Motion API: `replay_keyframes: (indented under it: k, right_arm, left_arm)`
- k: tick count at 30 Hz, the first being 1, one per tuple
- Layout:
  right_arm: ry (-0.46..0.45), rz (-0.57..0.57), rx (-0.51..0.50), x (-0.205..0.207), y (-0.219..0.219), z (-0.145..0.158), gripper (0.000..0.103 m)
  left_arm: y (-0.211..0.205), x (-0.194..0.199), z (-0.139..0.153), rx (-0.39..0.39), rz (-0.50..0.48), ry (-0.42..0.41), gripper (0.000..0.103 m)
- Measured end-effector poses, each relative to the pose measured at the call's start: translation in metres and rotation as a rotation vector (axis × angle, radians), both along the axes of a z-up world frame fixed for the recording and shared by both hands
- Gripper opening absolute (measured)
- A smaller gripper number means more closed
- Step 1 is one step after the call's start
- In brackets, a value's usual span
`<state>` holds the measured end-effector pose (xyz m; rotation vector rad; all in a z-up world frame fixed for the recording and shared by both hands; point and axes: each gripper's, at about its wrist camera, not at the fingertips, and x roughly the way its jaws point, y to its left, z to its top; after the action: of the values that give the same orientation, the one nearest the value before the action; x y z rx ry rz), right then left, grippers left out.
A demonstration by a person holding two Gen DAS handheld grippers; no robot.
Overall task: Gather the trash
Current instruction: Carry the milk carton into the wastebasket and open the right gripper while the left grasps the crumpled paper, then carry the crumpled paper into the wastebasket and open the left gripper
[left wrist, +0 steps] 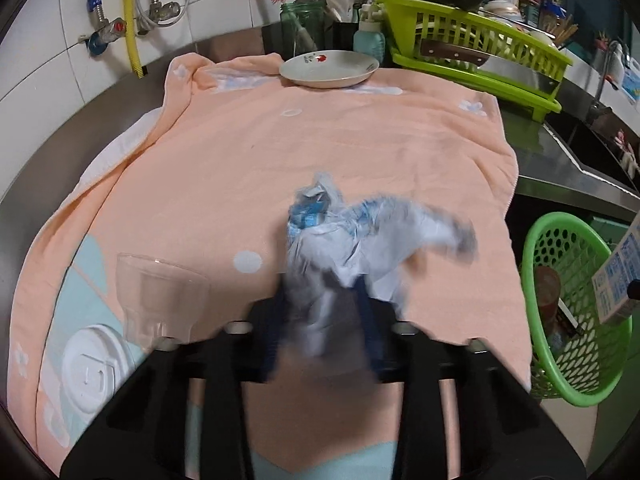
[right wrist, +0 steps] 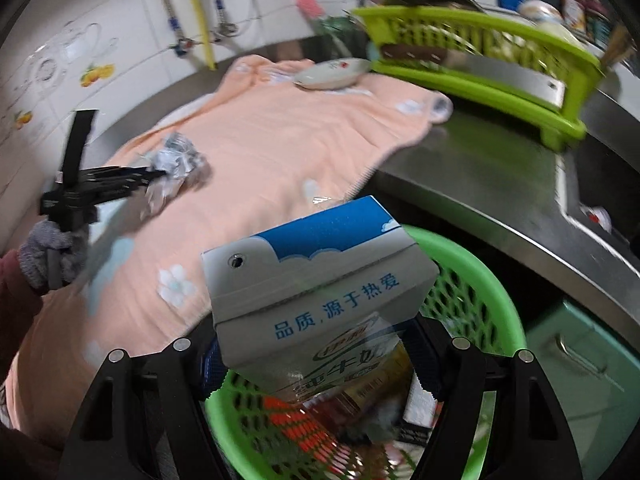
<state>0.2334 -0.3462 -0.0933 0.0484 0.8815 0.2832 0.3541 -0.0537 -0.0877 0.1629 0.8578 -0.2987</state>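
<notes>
My left gripper [left wrist: 322, 300] is shut on a crumpled blue and white plastic wrapper [left wrist: 352, 232] and holds it above the peach towel [left wrist: 240, 152]. The wrapper also shows in the right wrist view [right wrist: 176, 160], with the left gripper [right wrist: 156, 174] on it. My right gripper [right wrist: 316, 356] is shut on a blue and white milk carton [right wrist: 316, 280] and holds it over the green mesh basket [right wrist: 472, 292]. The carton [left wrist: 618, 276] and the basket [left wrist: 568, 264] also show at the right edge of the left wrist view. The basket holds other trash.
A clear glass [left wrist: 156, 292] and a white cup lid [left wrist: 94, 372] lie on the towel at the front left. A white plate [left wrist: 328, 68] sits at the towel's far edge. A lime dish rack [left wrist: 480, 48] with a cleaver stands at the back right, beside a sink.
</notes>
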Motion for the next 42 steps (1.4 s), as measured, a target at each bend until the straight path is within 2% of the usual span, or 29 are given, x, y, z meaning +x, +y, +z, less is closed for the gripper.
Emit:
replay_keyframes:
  k: [8,10,16,23,28,30,31,36,42]
  right_arm:
    - [0.147,-0.079,-0.047,-0.008,-0.023,-0.028,0.072]
    - [0.21,-0.089,-0.039,-0.008,-0.026,-0.042,0.072]
    - [0.295,-0.126,-0.033,0.0,-0.029,-0.07,0.072]
    - [0.309,-0.183,-0.018,0.024,-0.038,-0.079,0.072]
    - [0.313,-0.2,-0.077,0.042,-0.036,-0.086,0.072]
    - [0.311,-0.198,-0.082,0.046,-0.037,-0.087,0.082]
    - [0.305,-0.194,-0.082,0.048,-0.037,-0.087,0.083]
    - [0.259,-0.187,-0.091,0.046,-0.039,-0.074,0.083]
    - [0.171,-0.205,-0.052,0.023,-0.049,-0.039,0.084]
  left_arm:
    - [-0.003,-0.017,0.007,-0.012,0.001,-0.032,0.016]
    - [-0.003,-0.024,0.016,-0.028,-0.003,-0.053,0.016]
    - [-0.012,-0.047,0.043,-0.076,-0.044,-0.098,0.016]
    - [-0.038,-0.068,0.066,-0.135,-0.115,-0.129,0.016]
    - [-0.06,-0.081,0.071,-0.155,-0.17,-0.134,0.016]
    - [-0.067,-0.086,0.071,-0.161,-0.187,-0.13,0.016]
    - [-0.072,-0.09,0.071,-0.163,-0.2,-0.127,0.016]
    - [-0.09,-0.103,0.069,-0.166,-0.251,-0.115,0.016]
    - [-0.116,-0.117,0.065,-0.172,-0.318,-0.089,0.016]
